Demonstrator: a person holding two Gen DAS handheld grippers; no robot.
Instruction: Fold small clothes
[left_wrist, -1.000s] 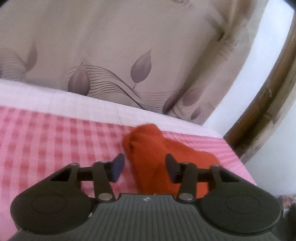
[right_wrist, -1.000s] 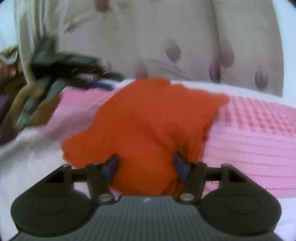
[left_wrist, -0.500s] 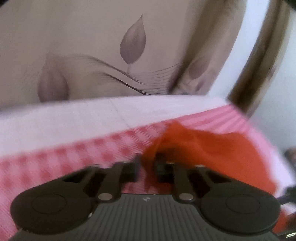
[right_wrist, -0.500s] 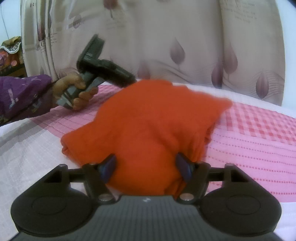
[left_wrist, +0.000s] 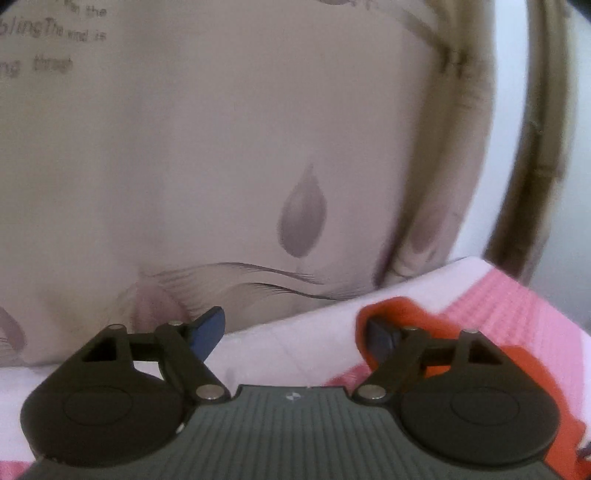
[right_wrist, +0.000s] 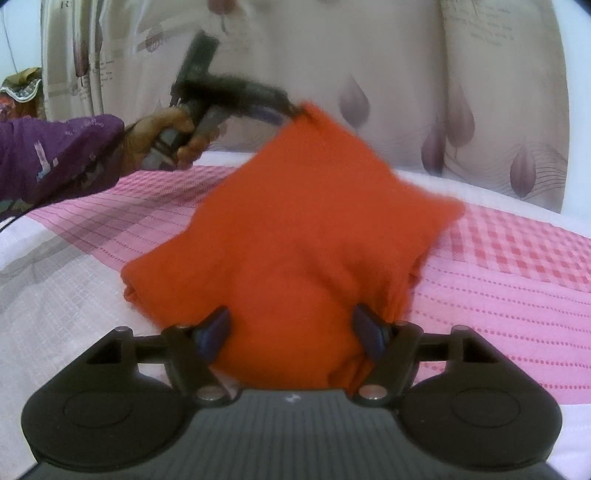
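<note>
Orange garment (right_wrist: 295, 258) heaped mid-bed (right_wrist: 517, 295), far corner lifted beside left hand-held gripper (left_wrist: 295, 332), jaws opening with nothing between, likely releasing a fold. Right hand-held gripper (right_wrist: 291, 332) unclenched, straddling near edge.

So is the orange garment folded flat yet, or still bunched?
Still bunched: the orange garment sits rumpled on the bed, one corner lifted beside the left claw.

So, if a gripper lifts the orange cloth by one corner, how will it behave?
The orange cloth is probably floppy: it lies in soft folds on the bedcover. It looks light, with one corner drawn up thin. It will likely sag rather than hold shape.
</note>
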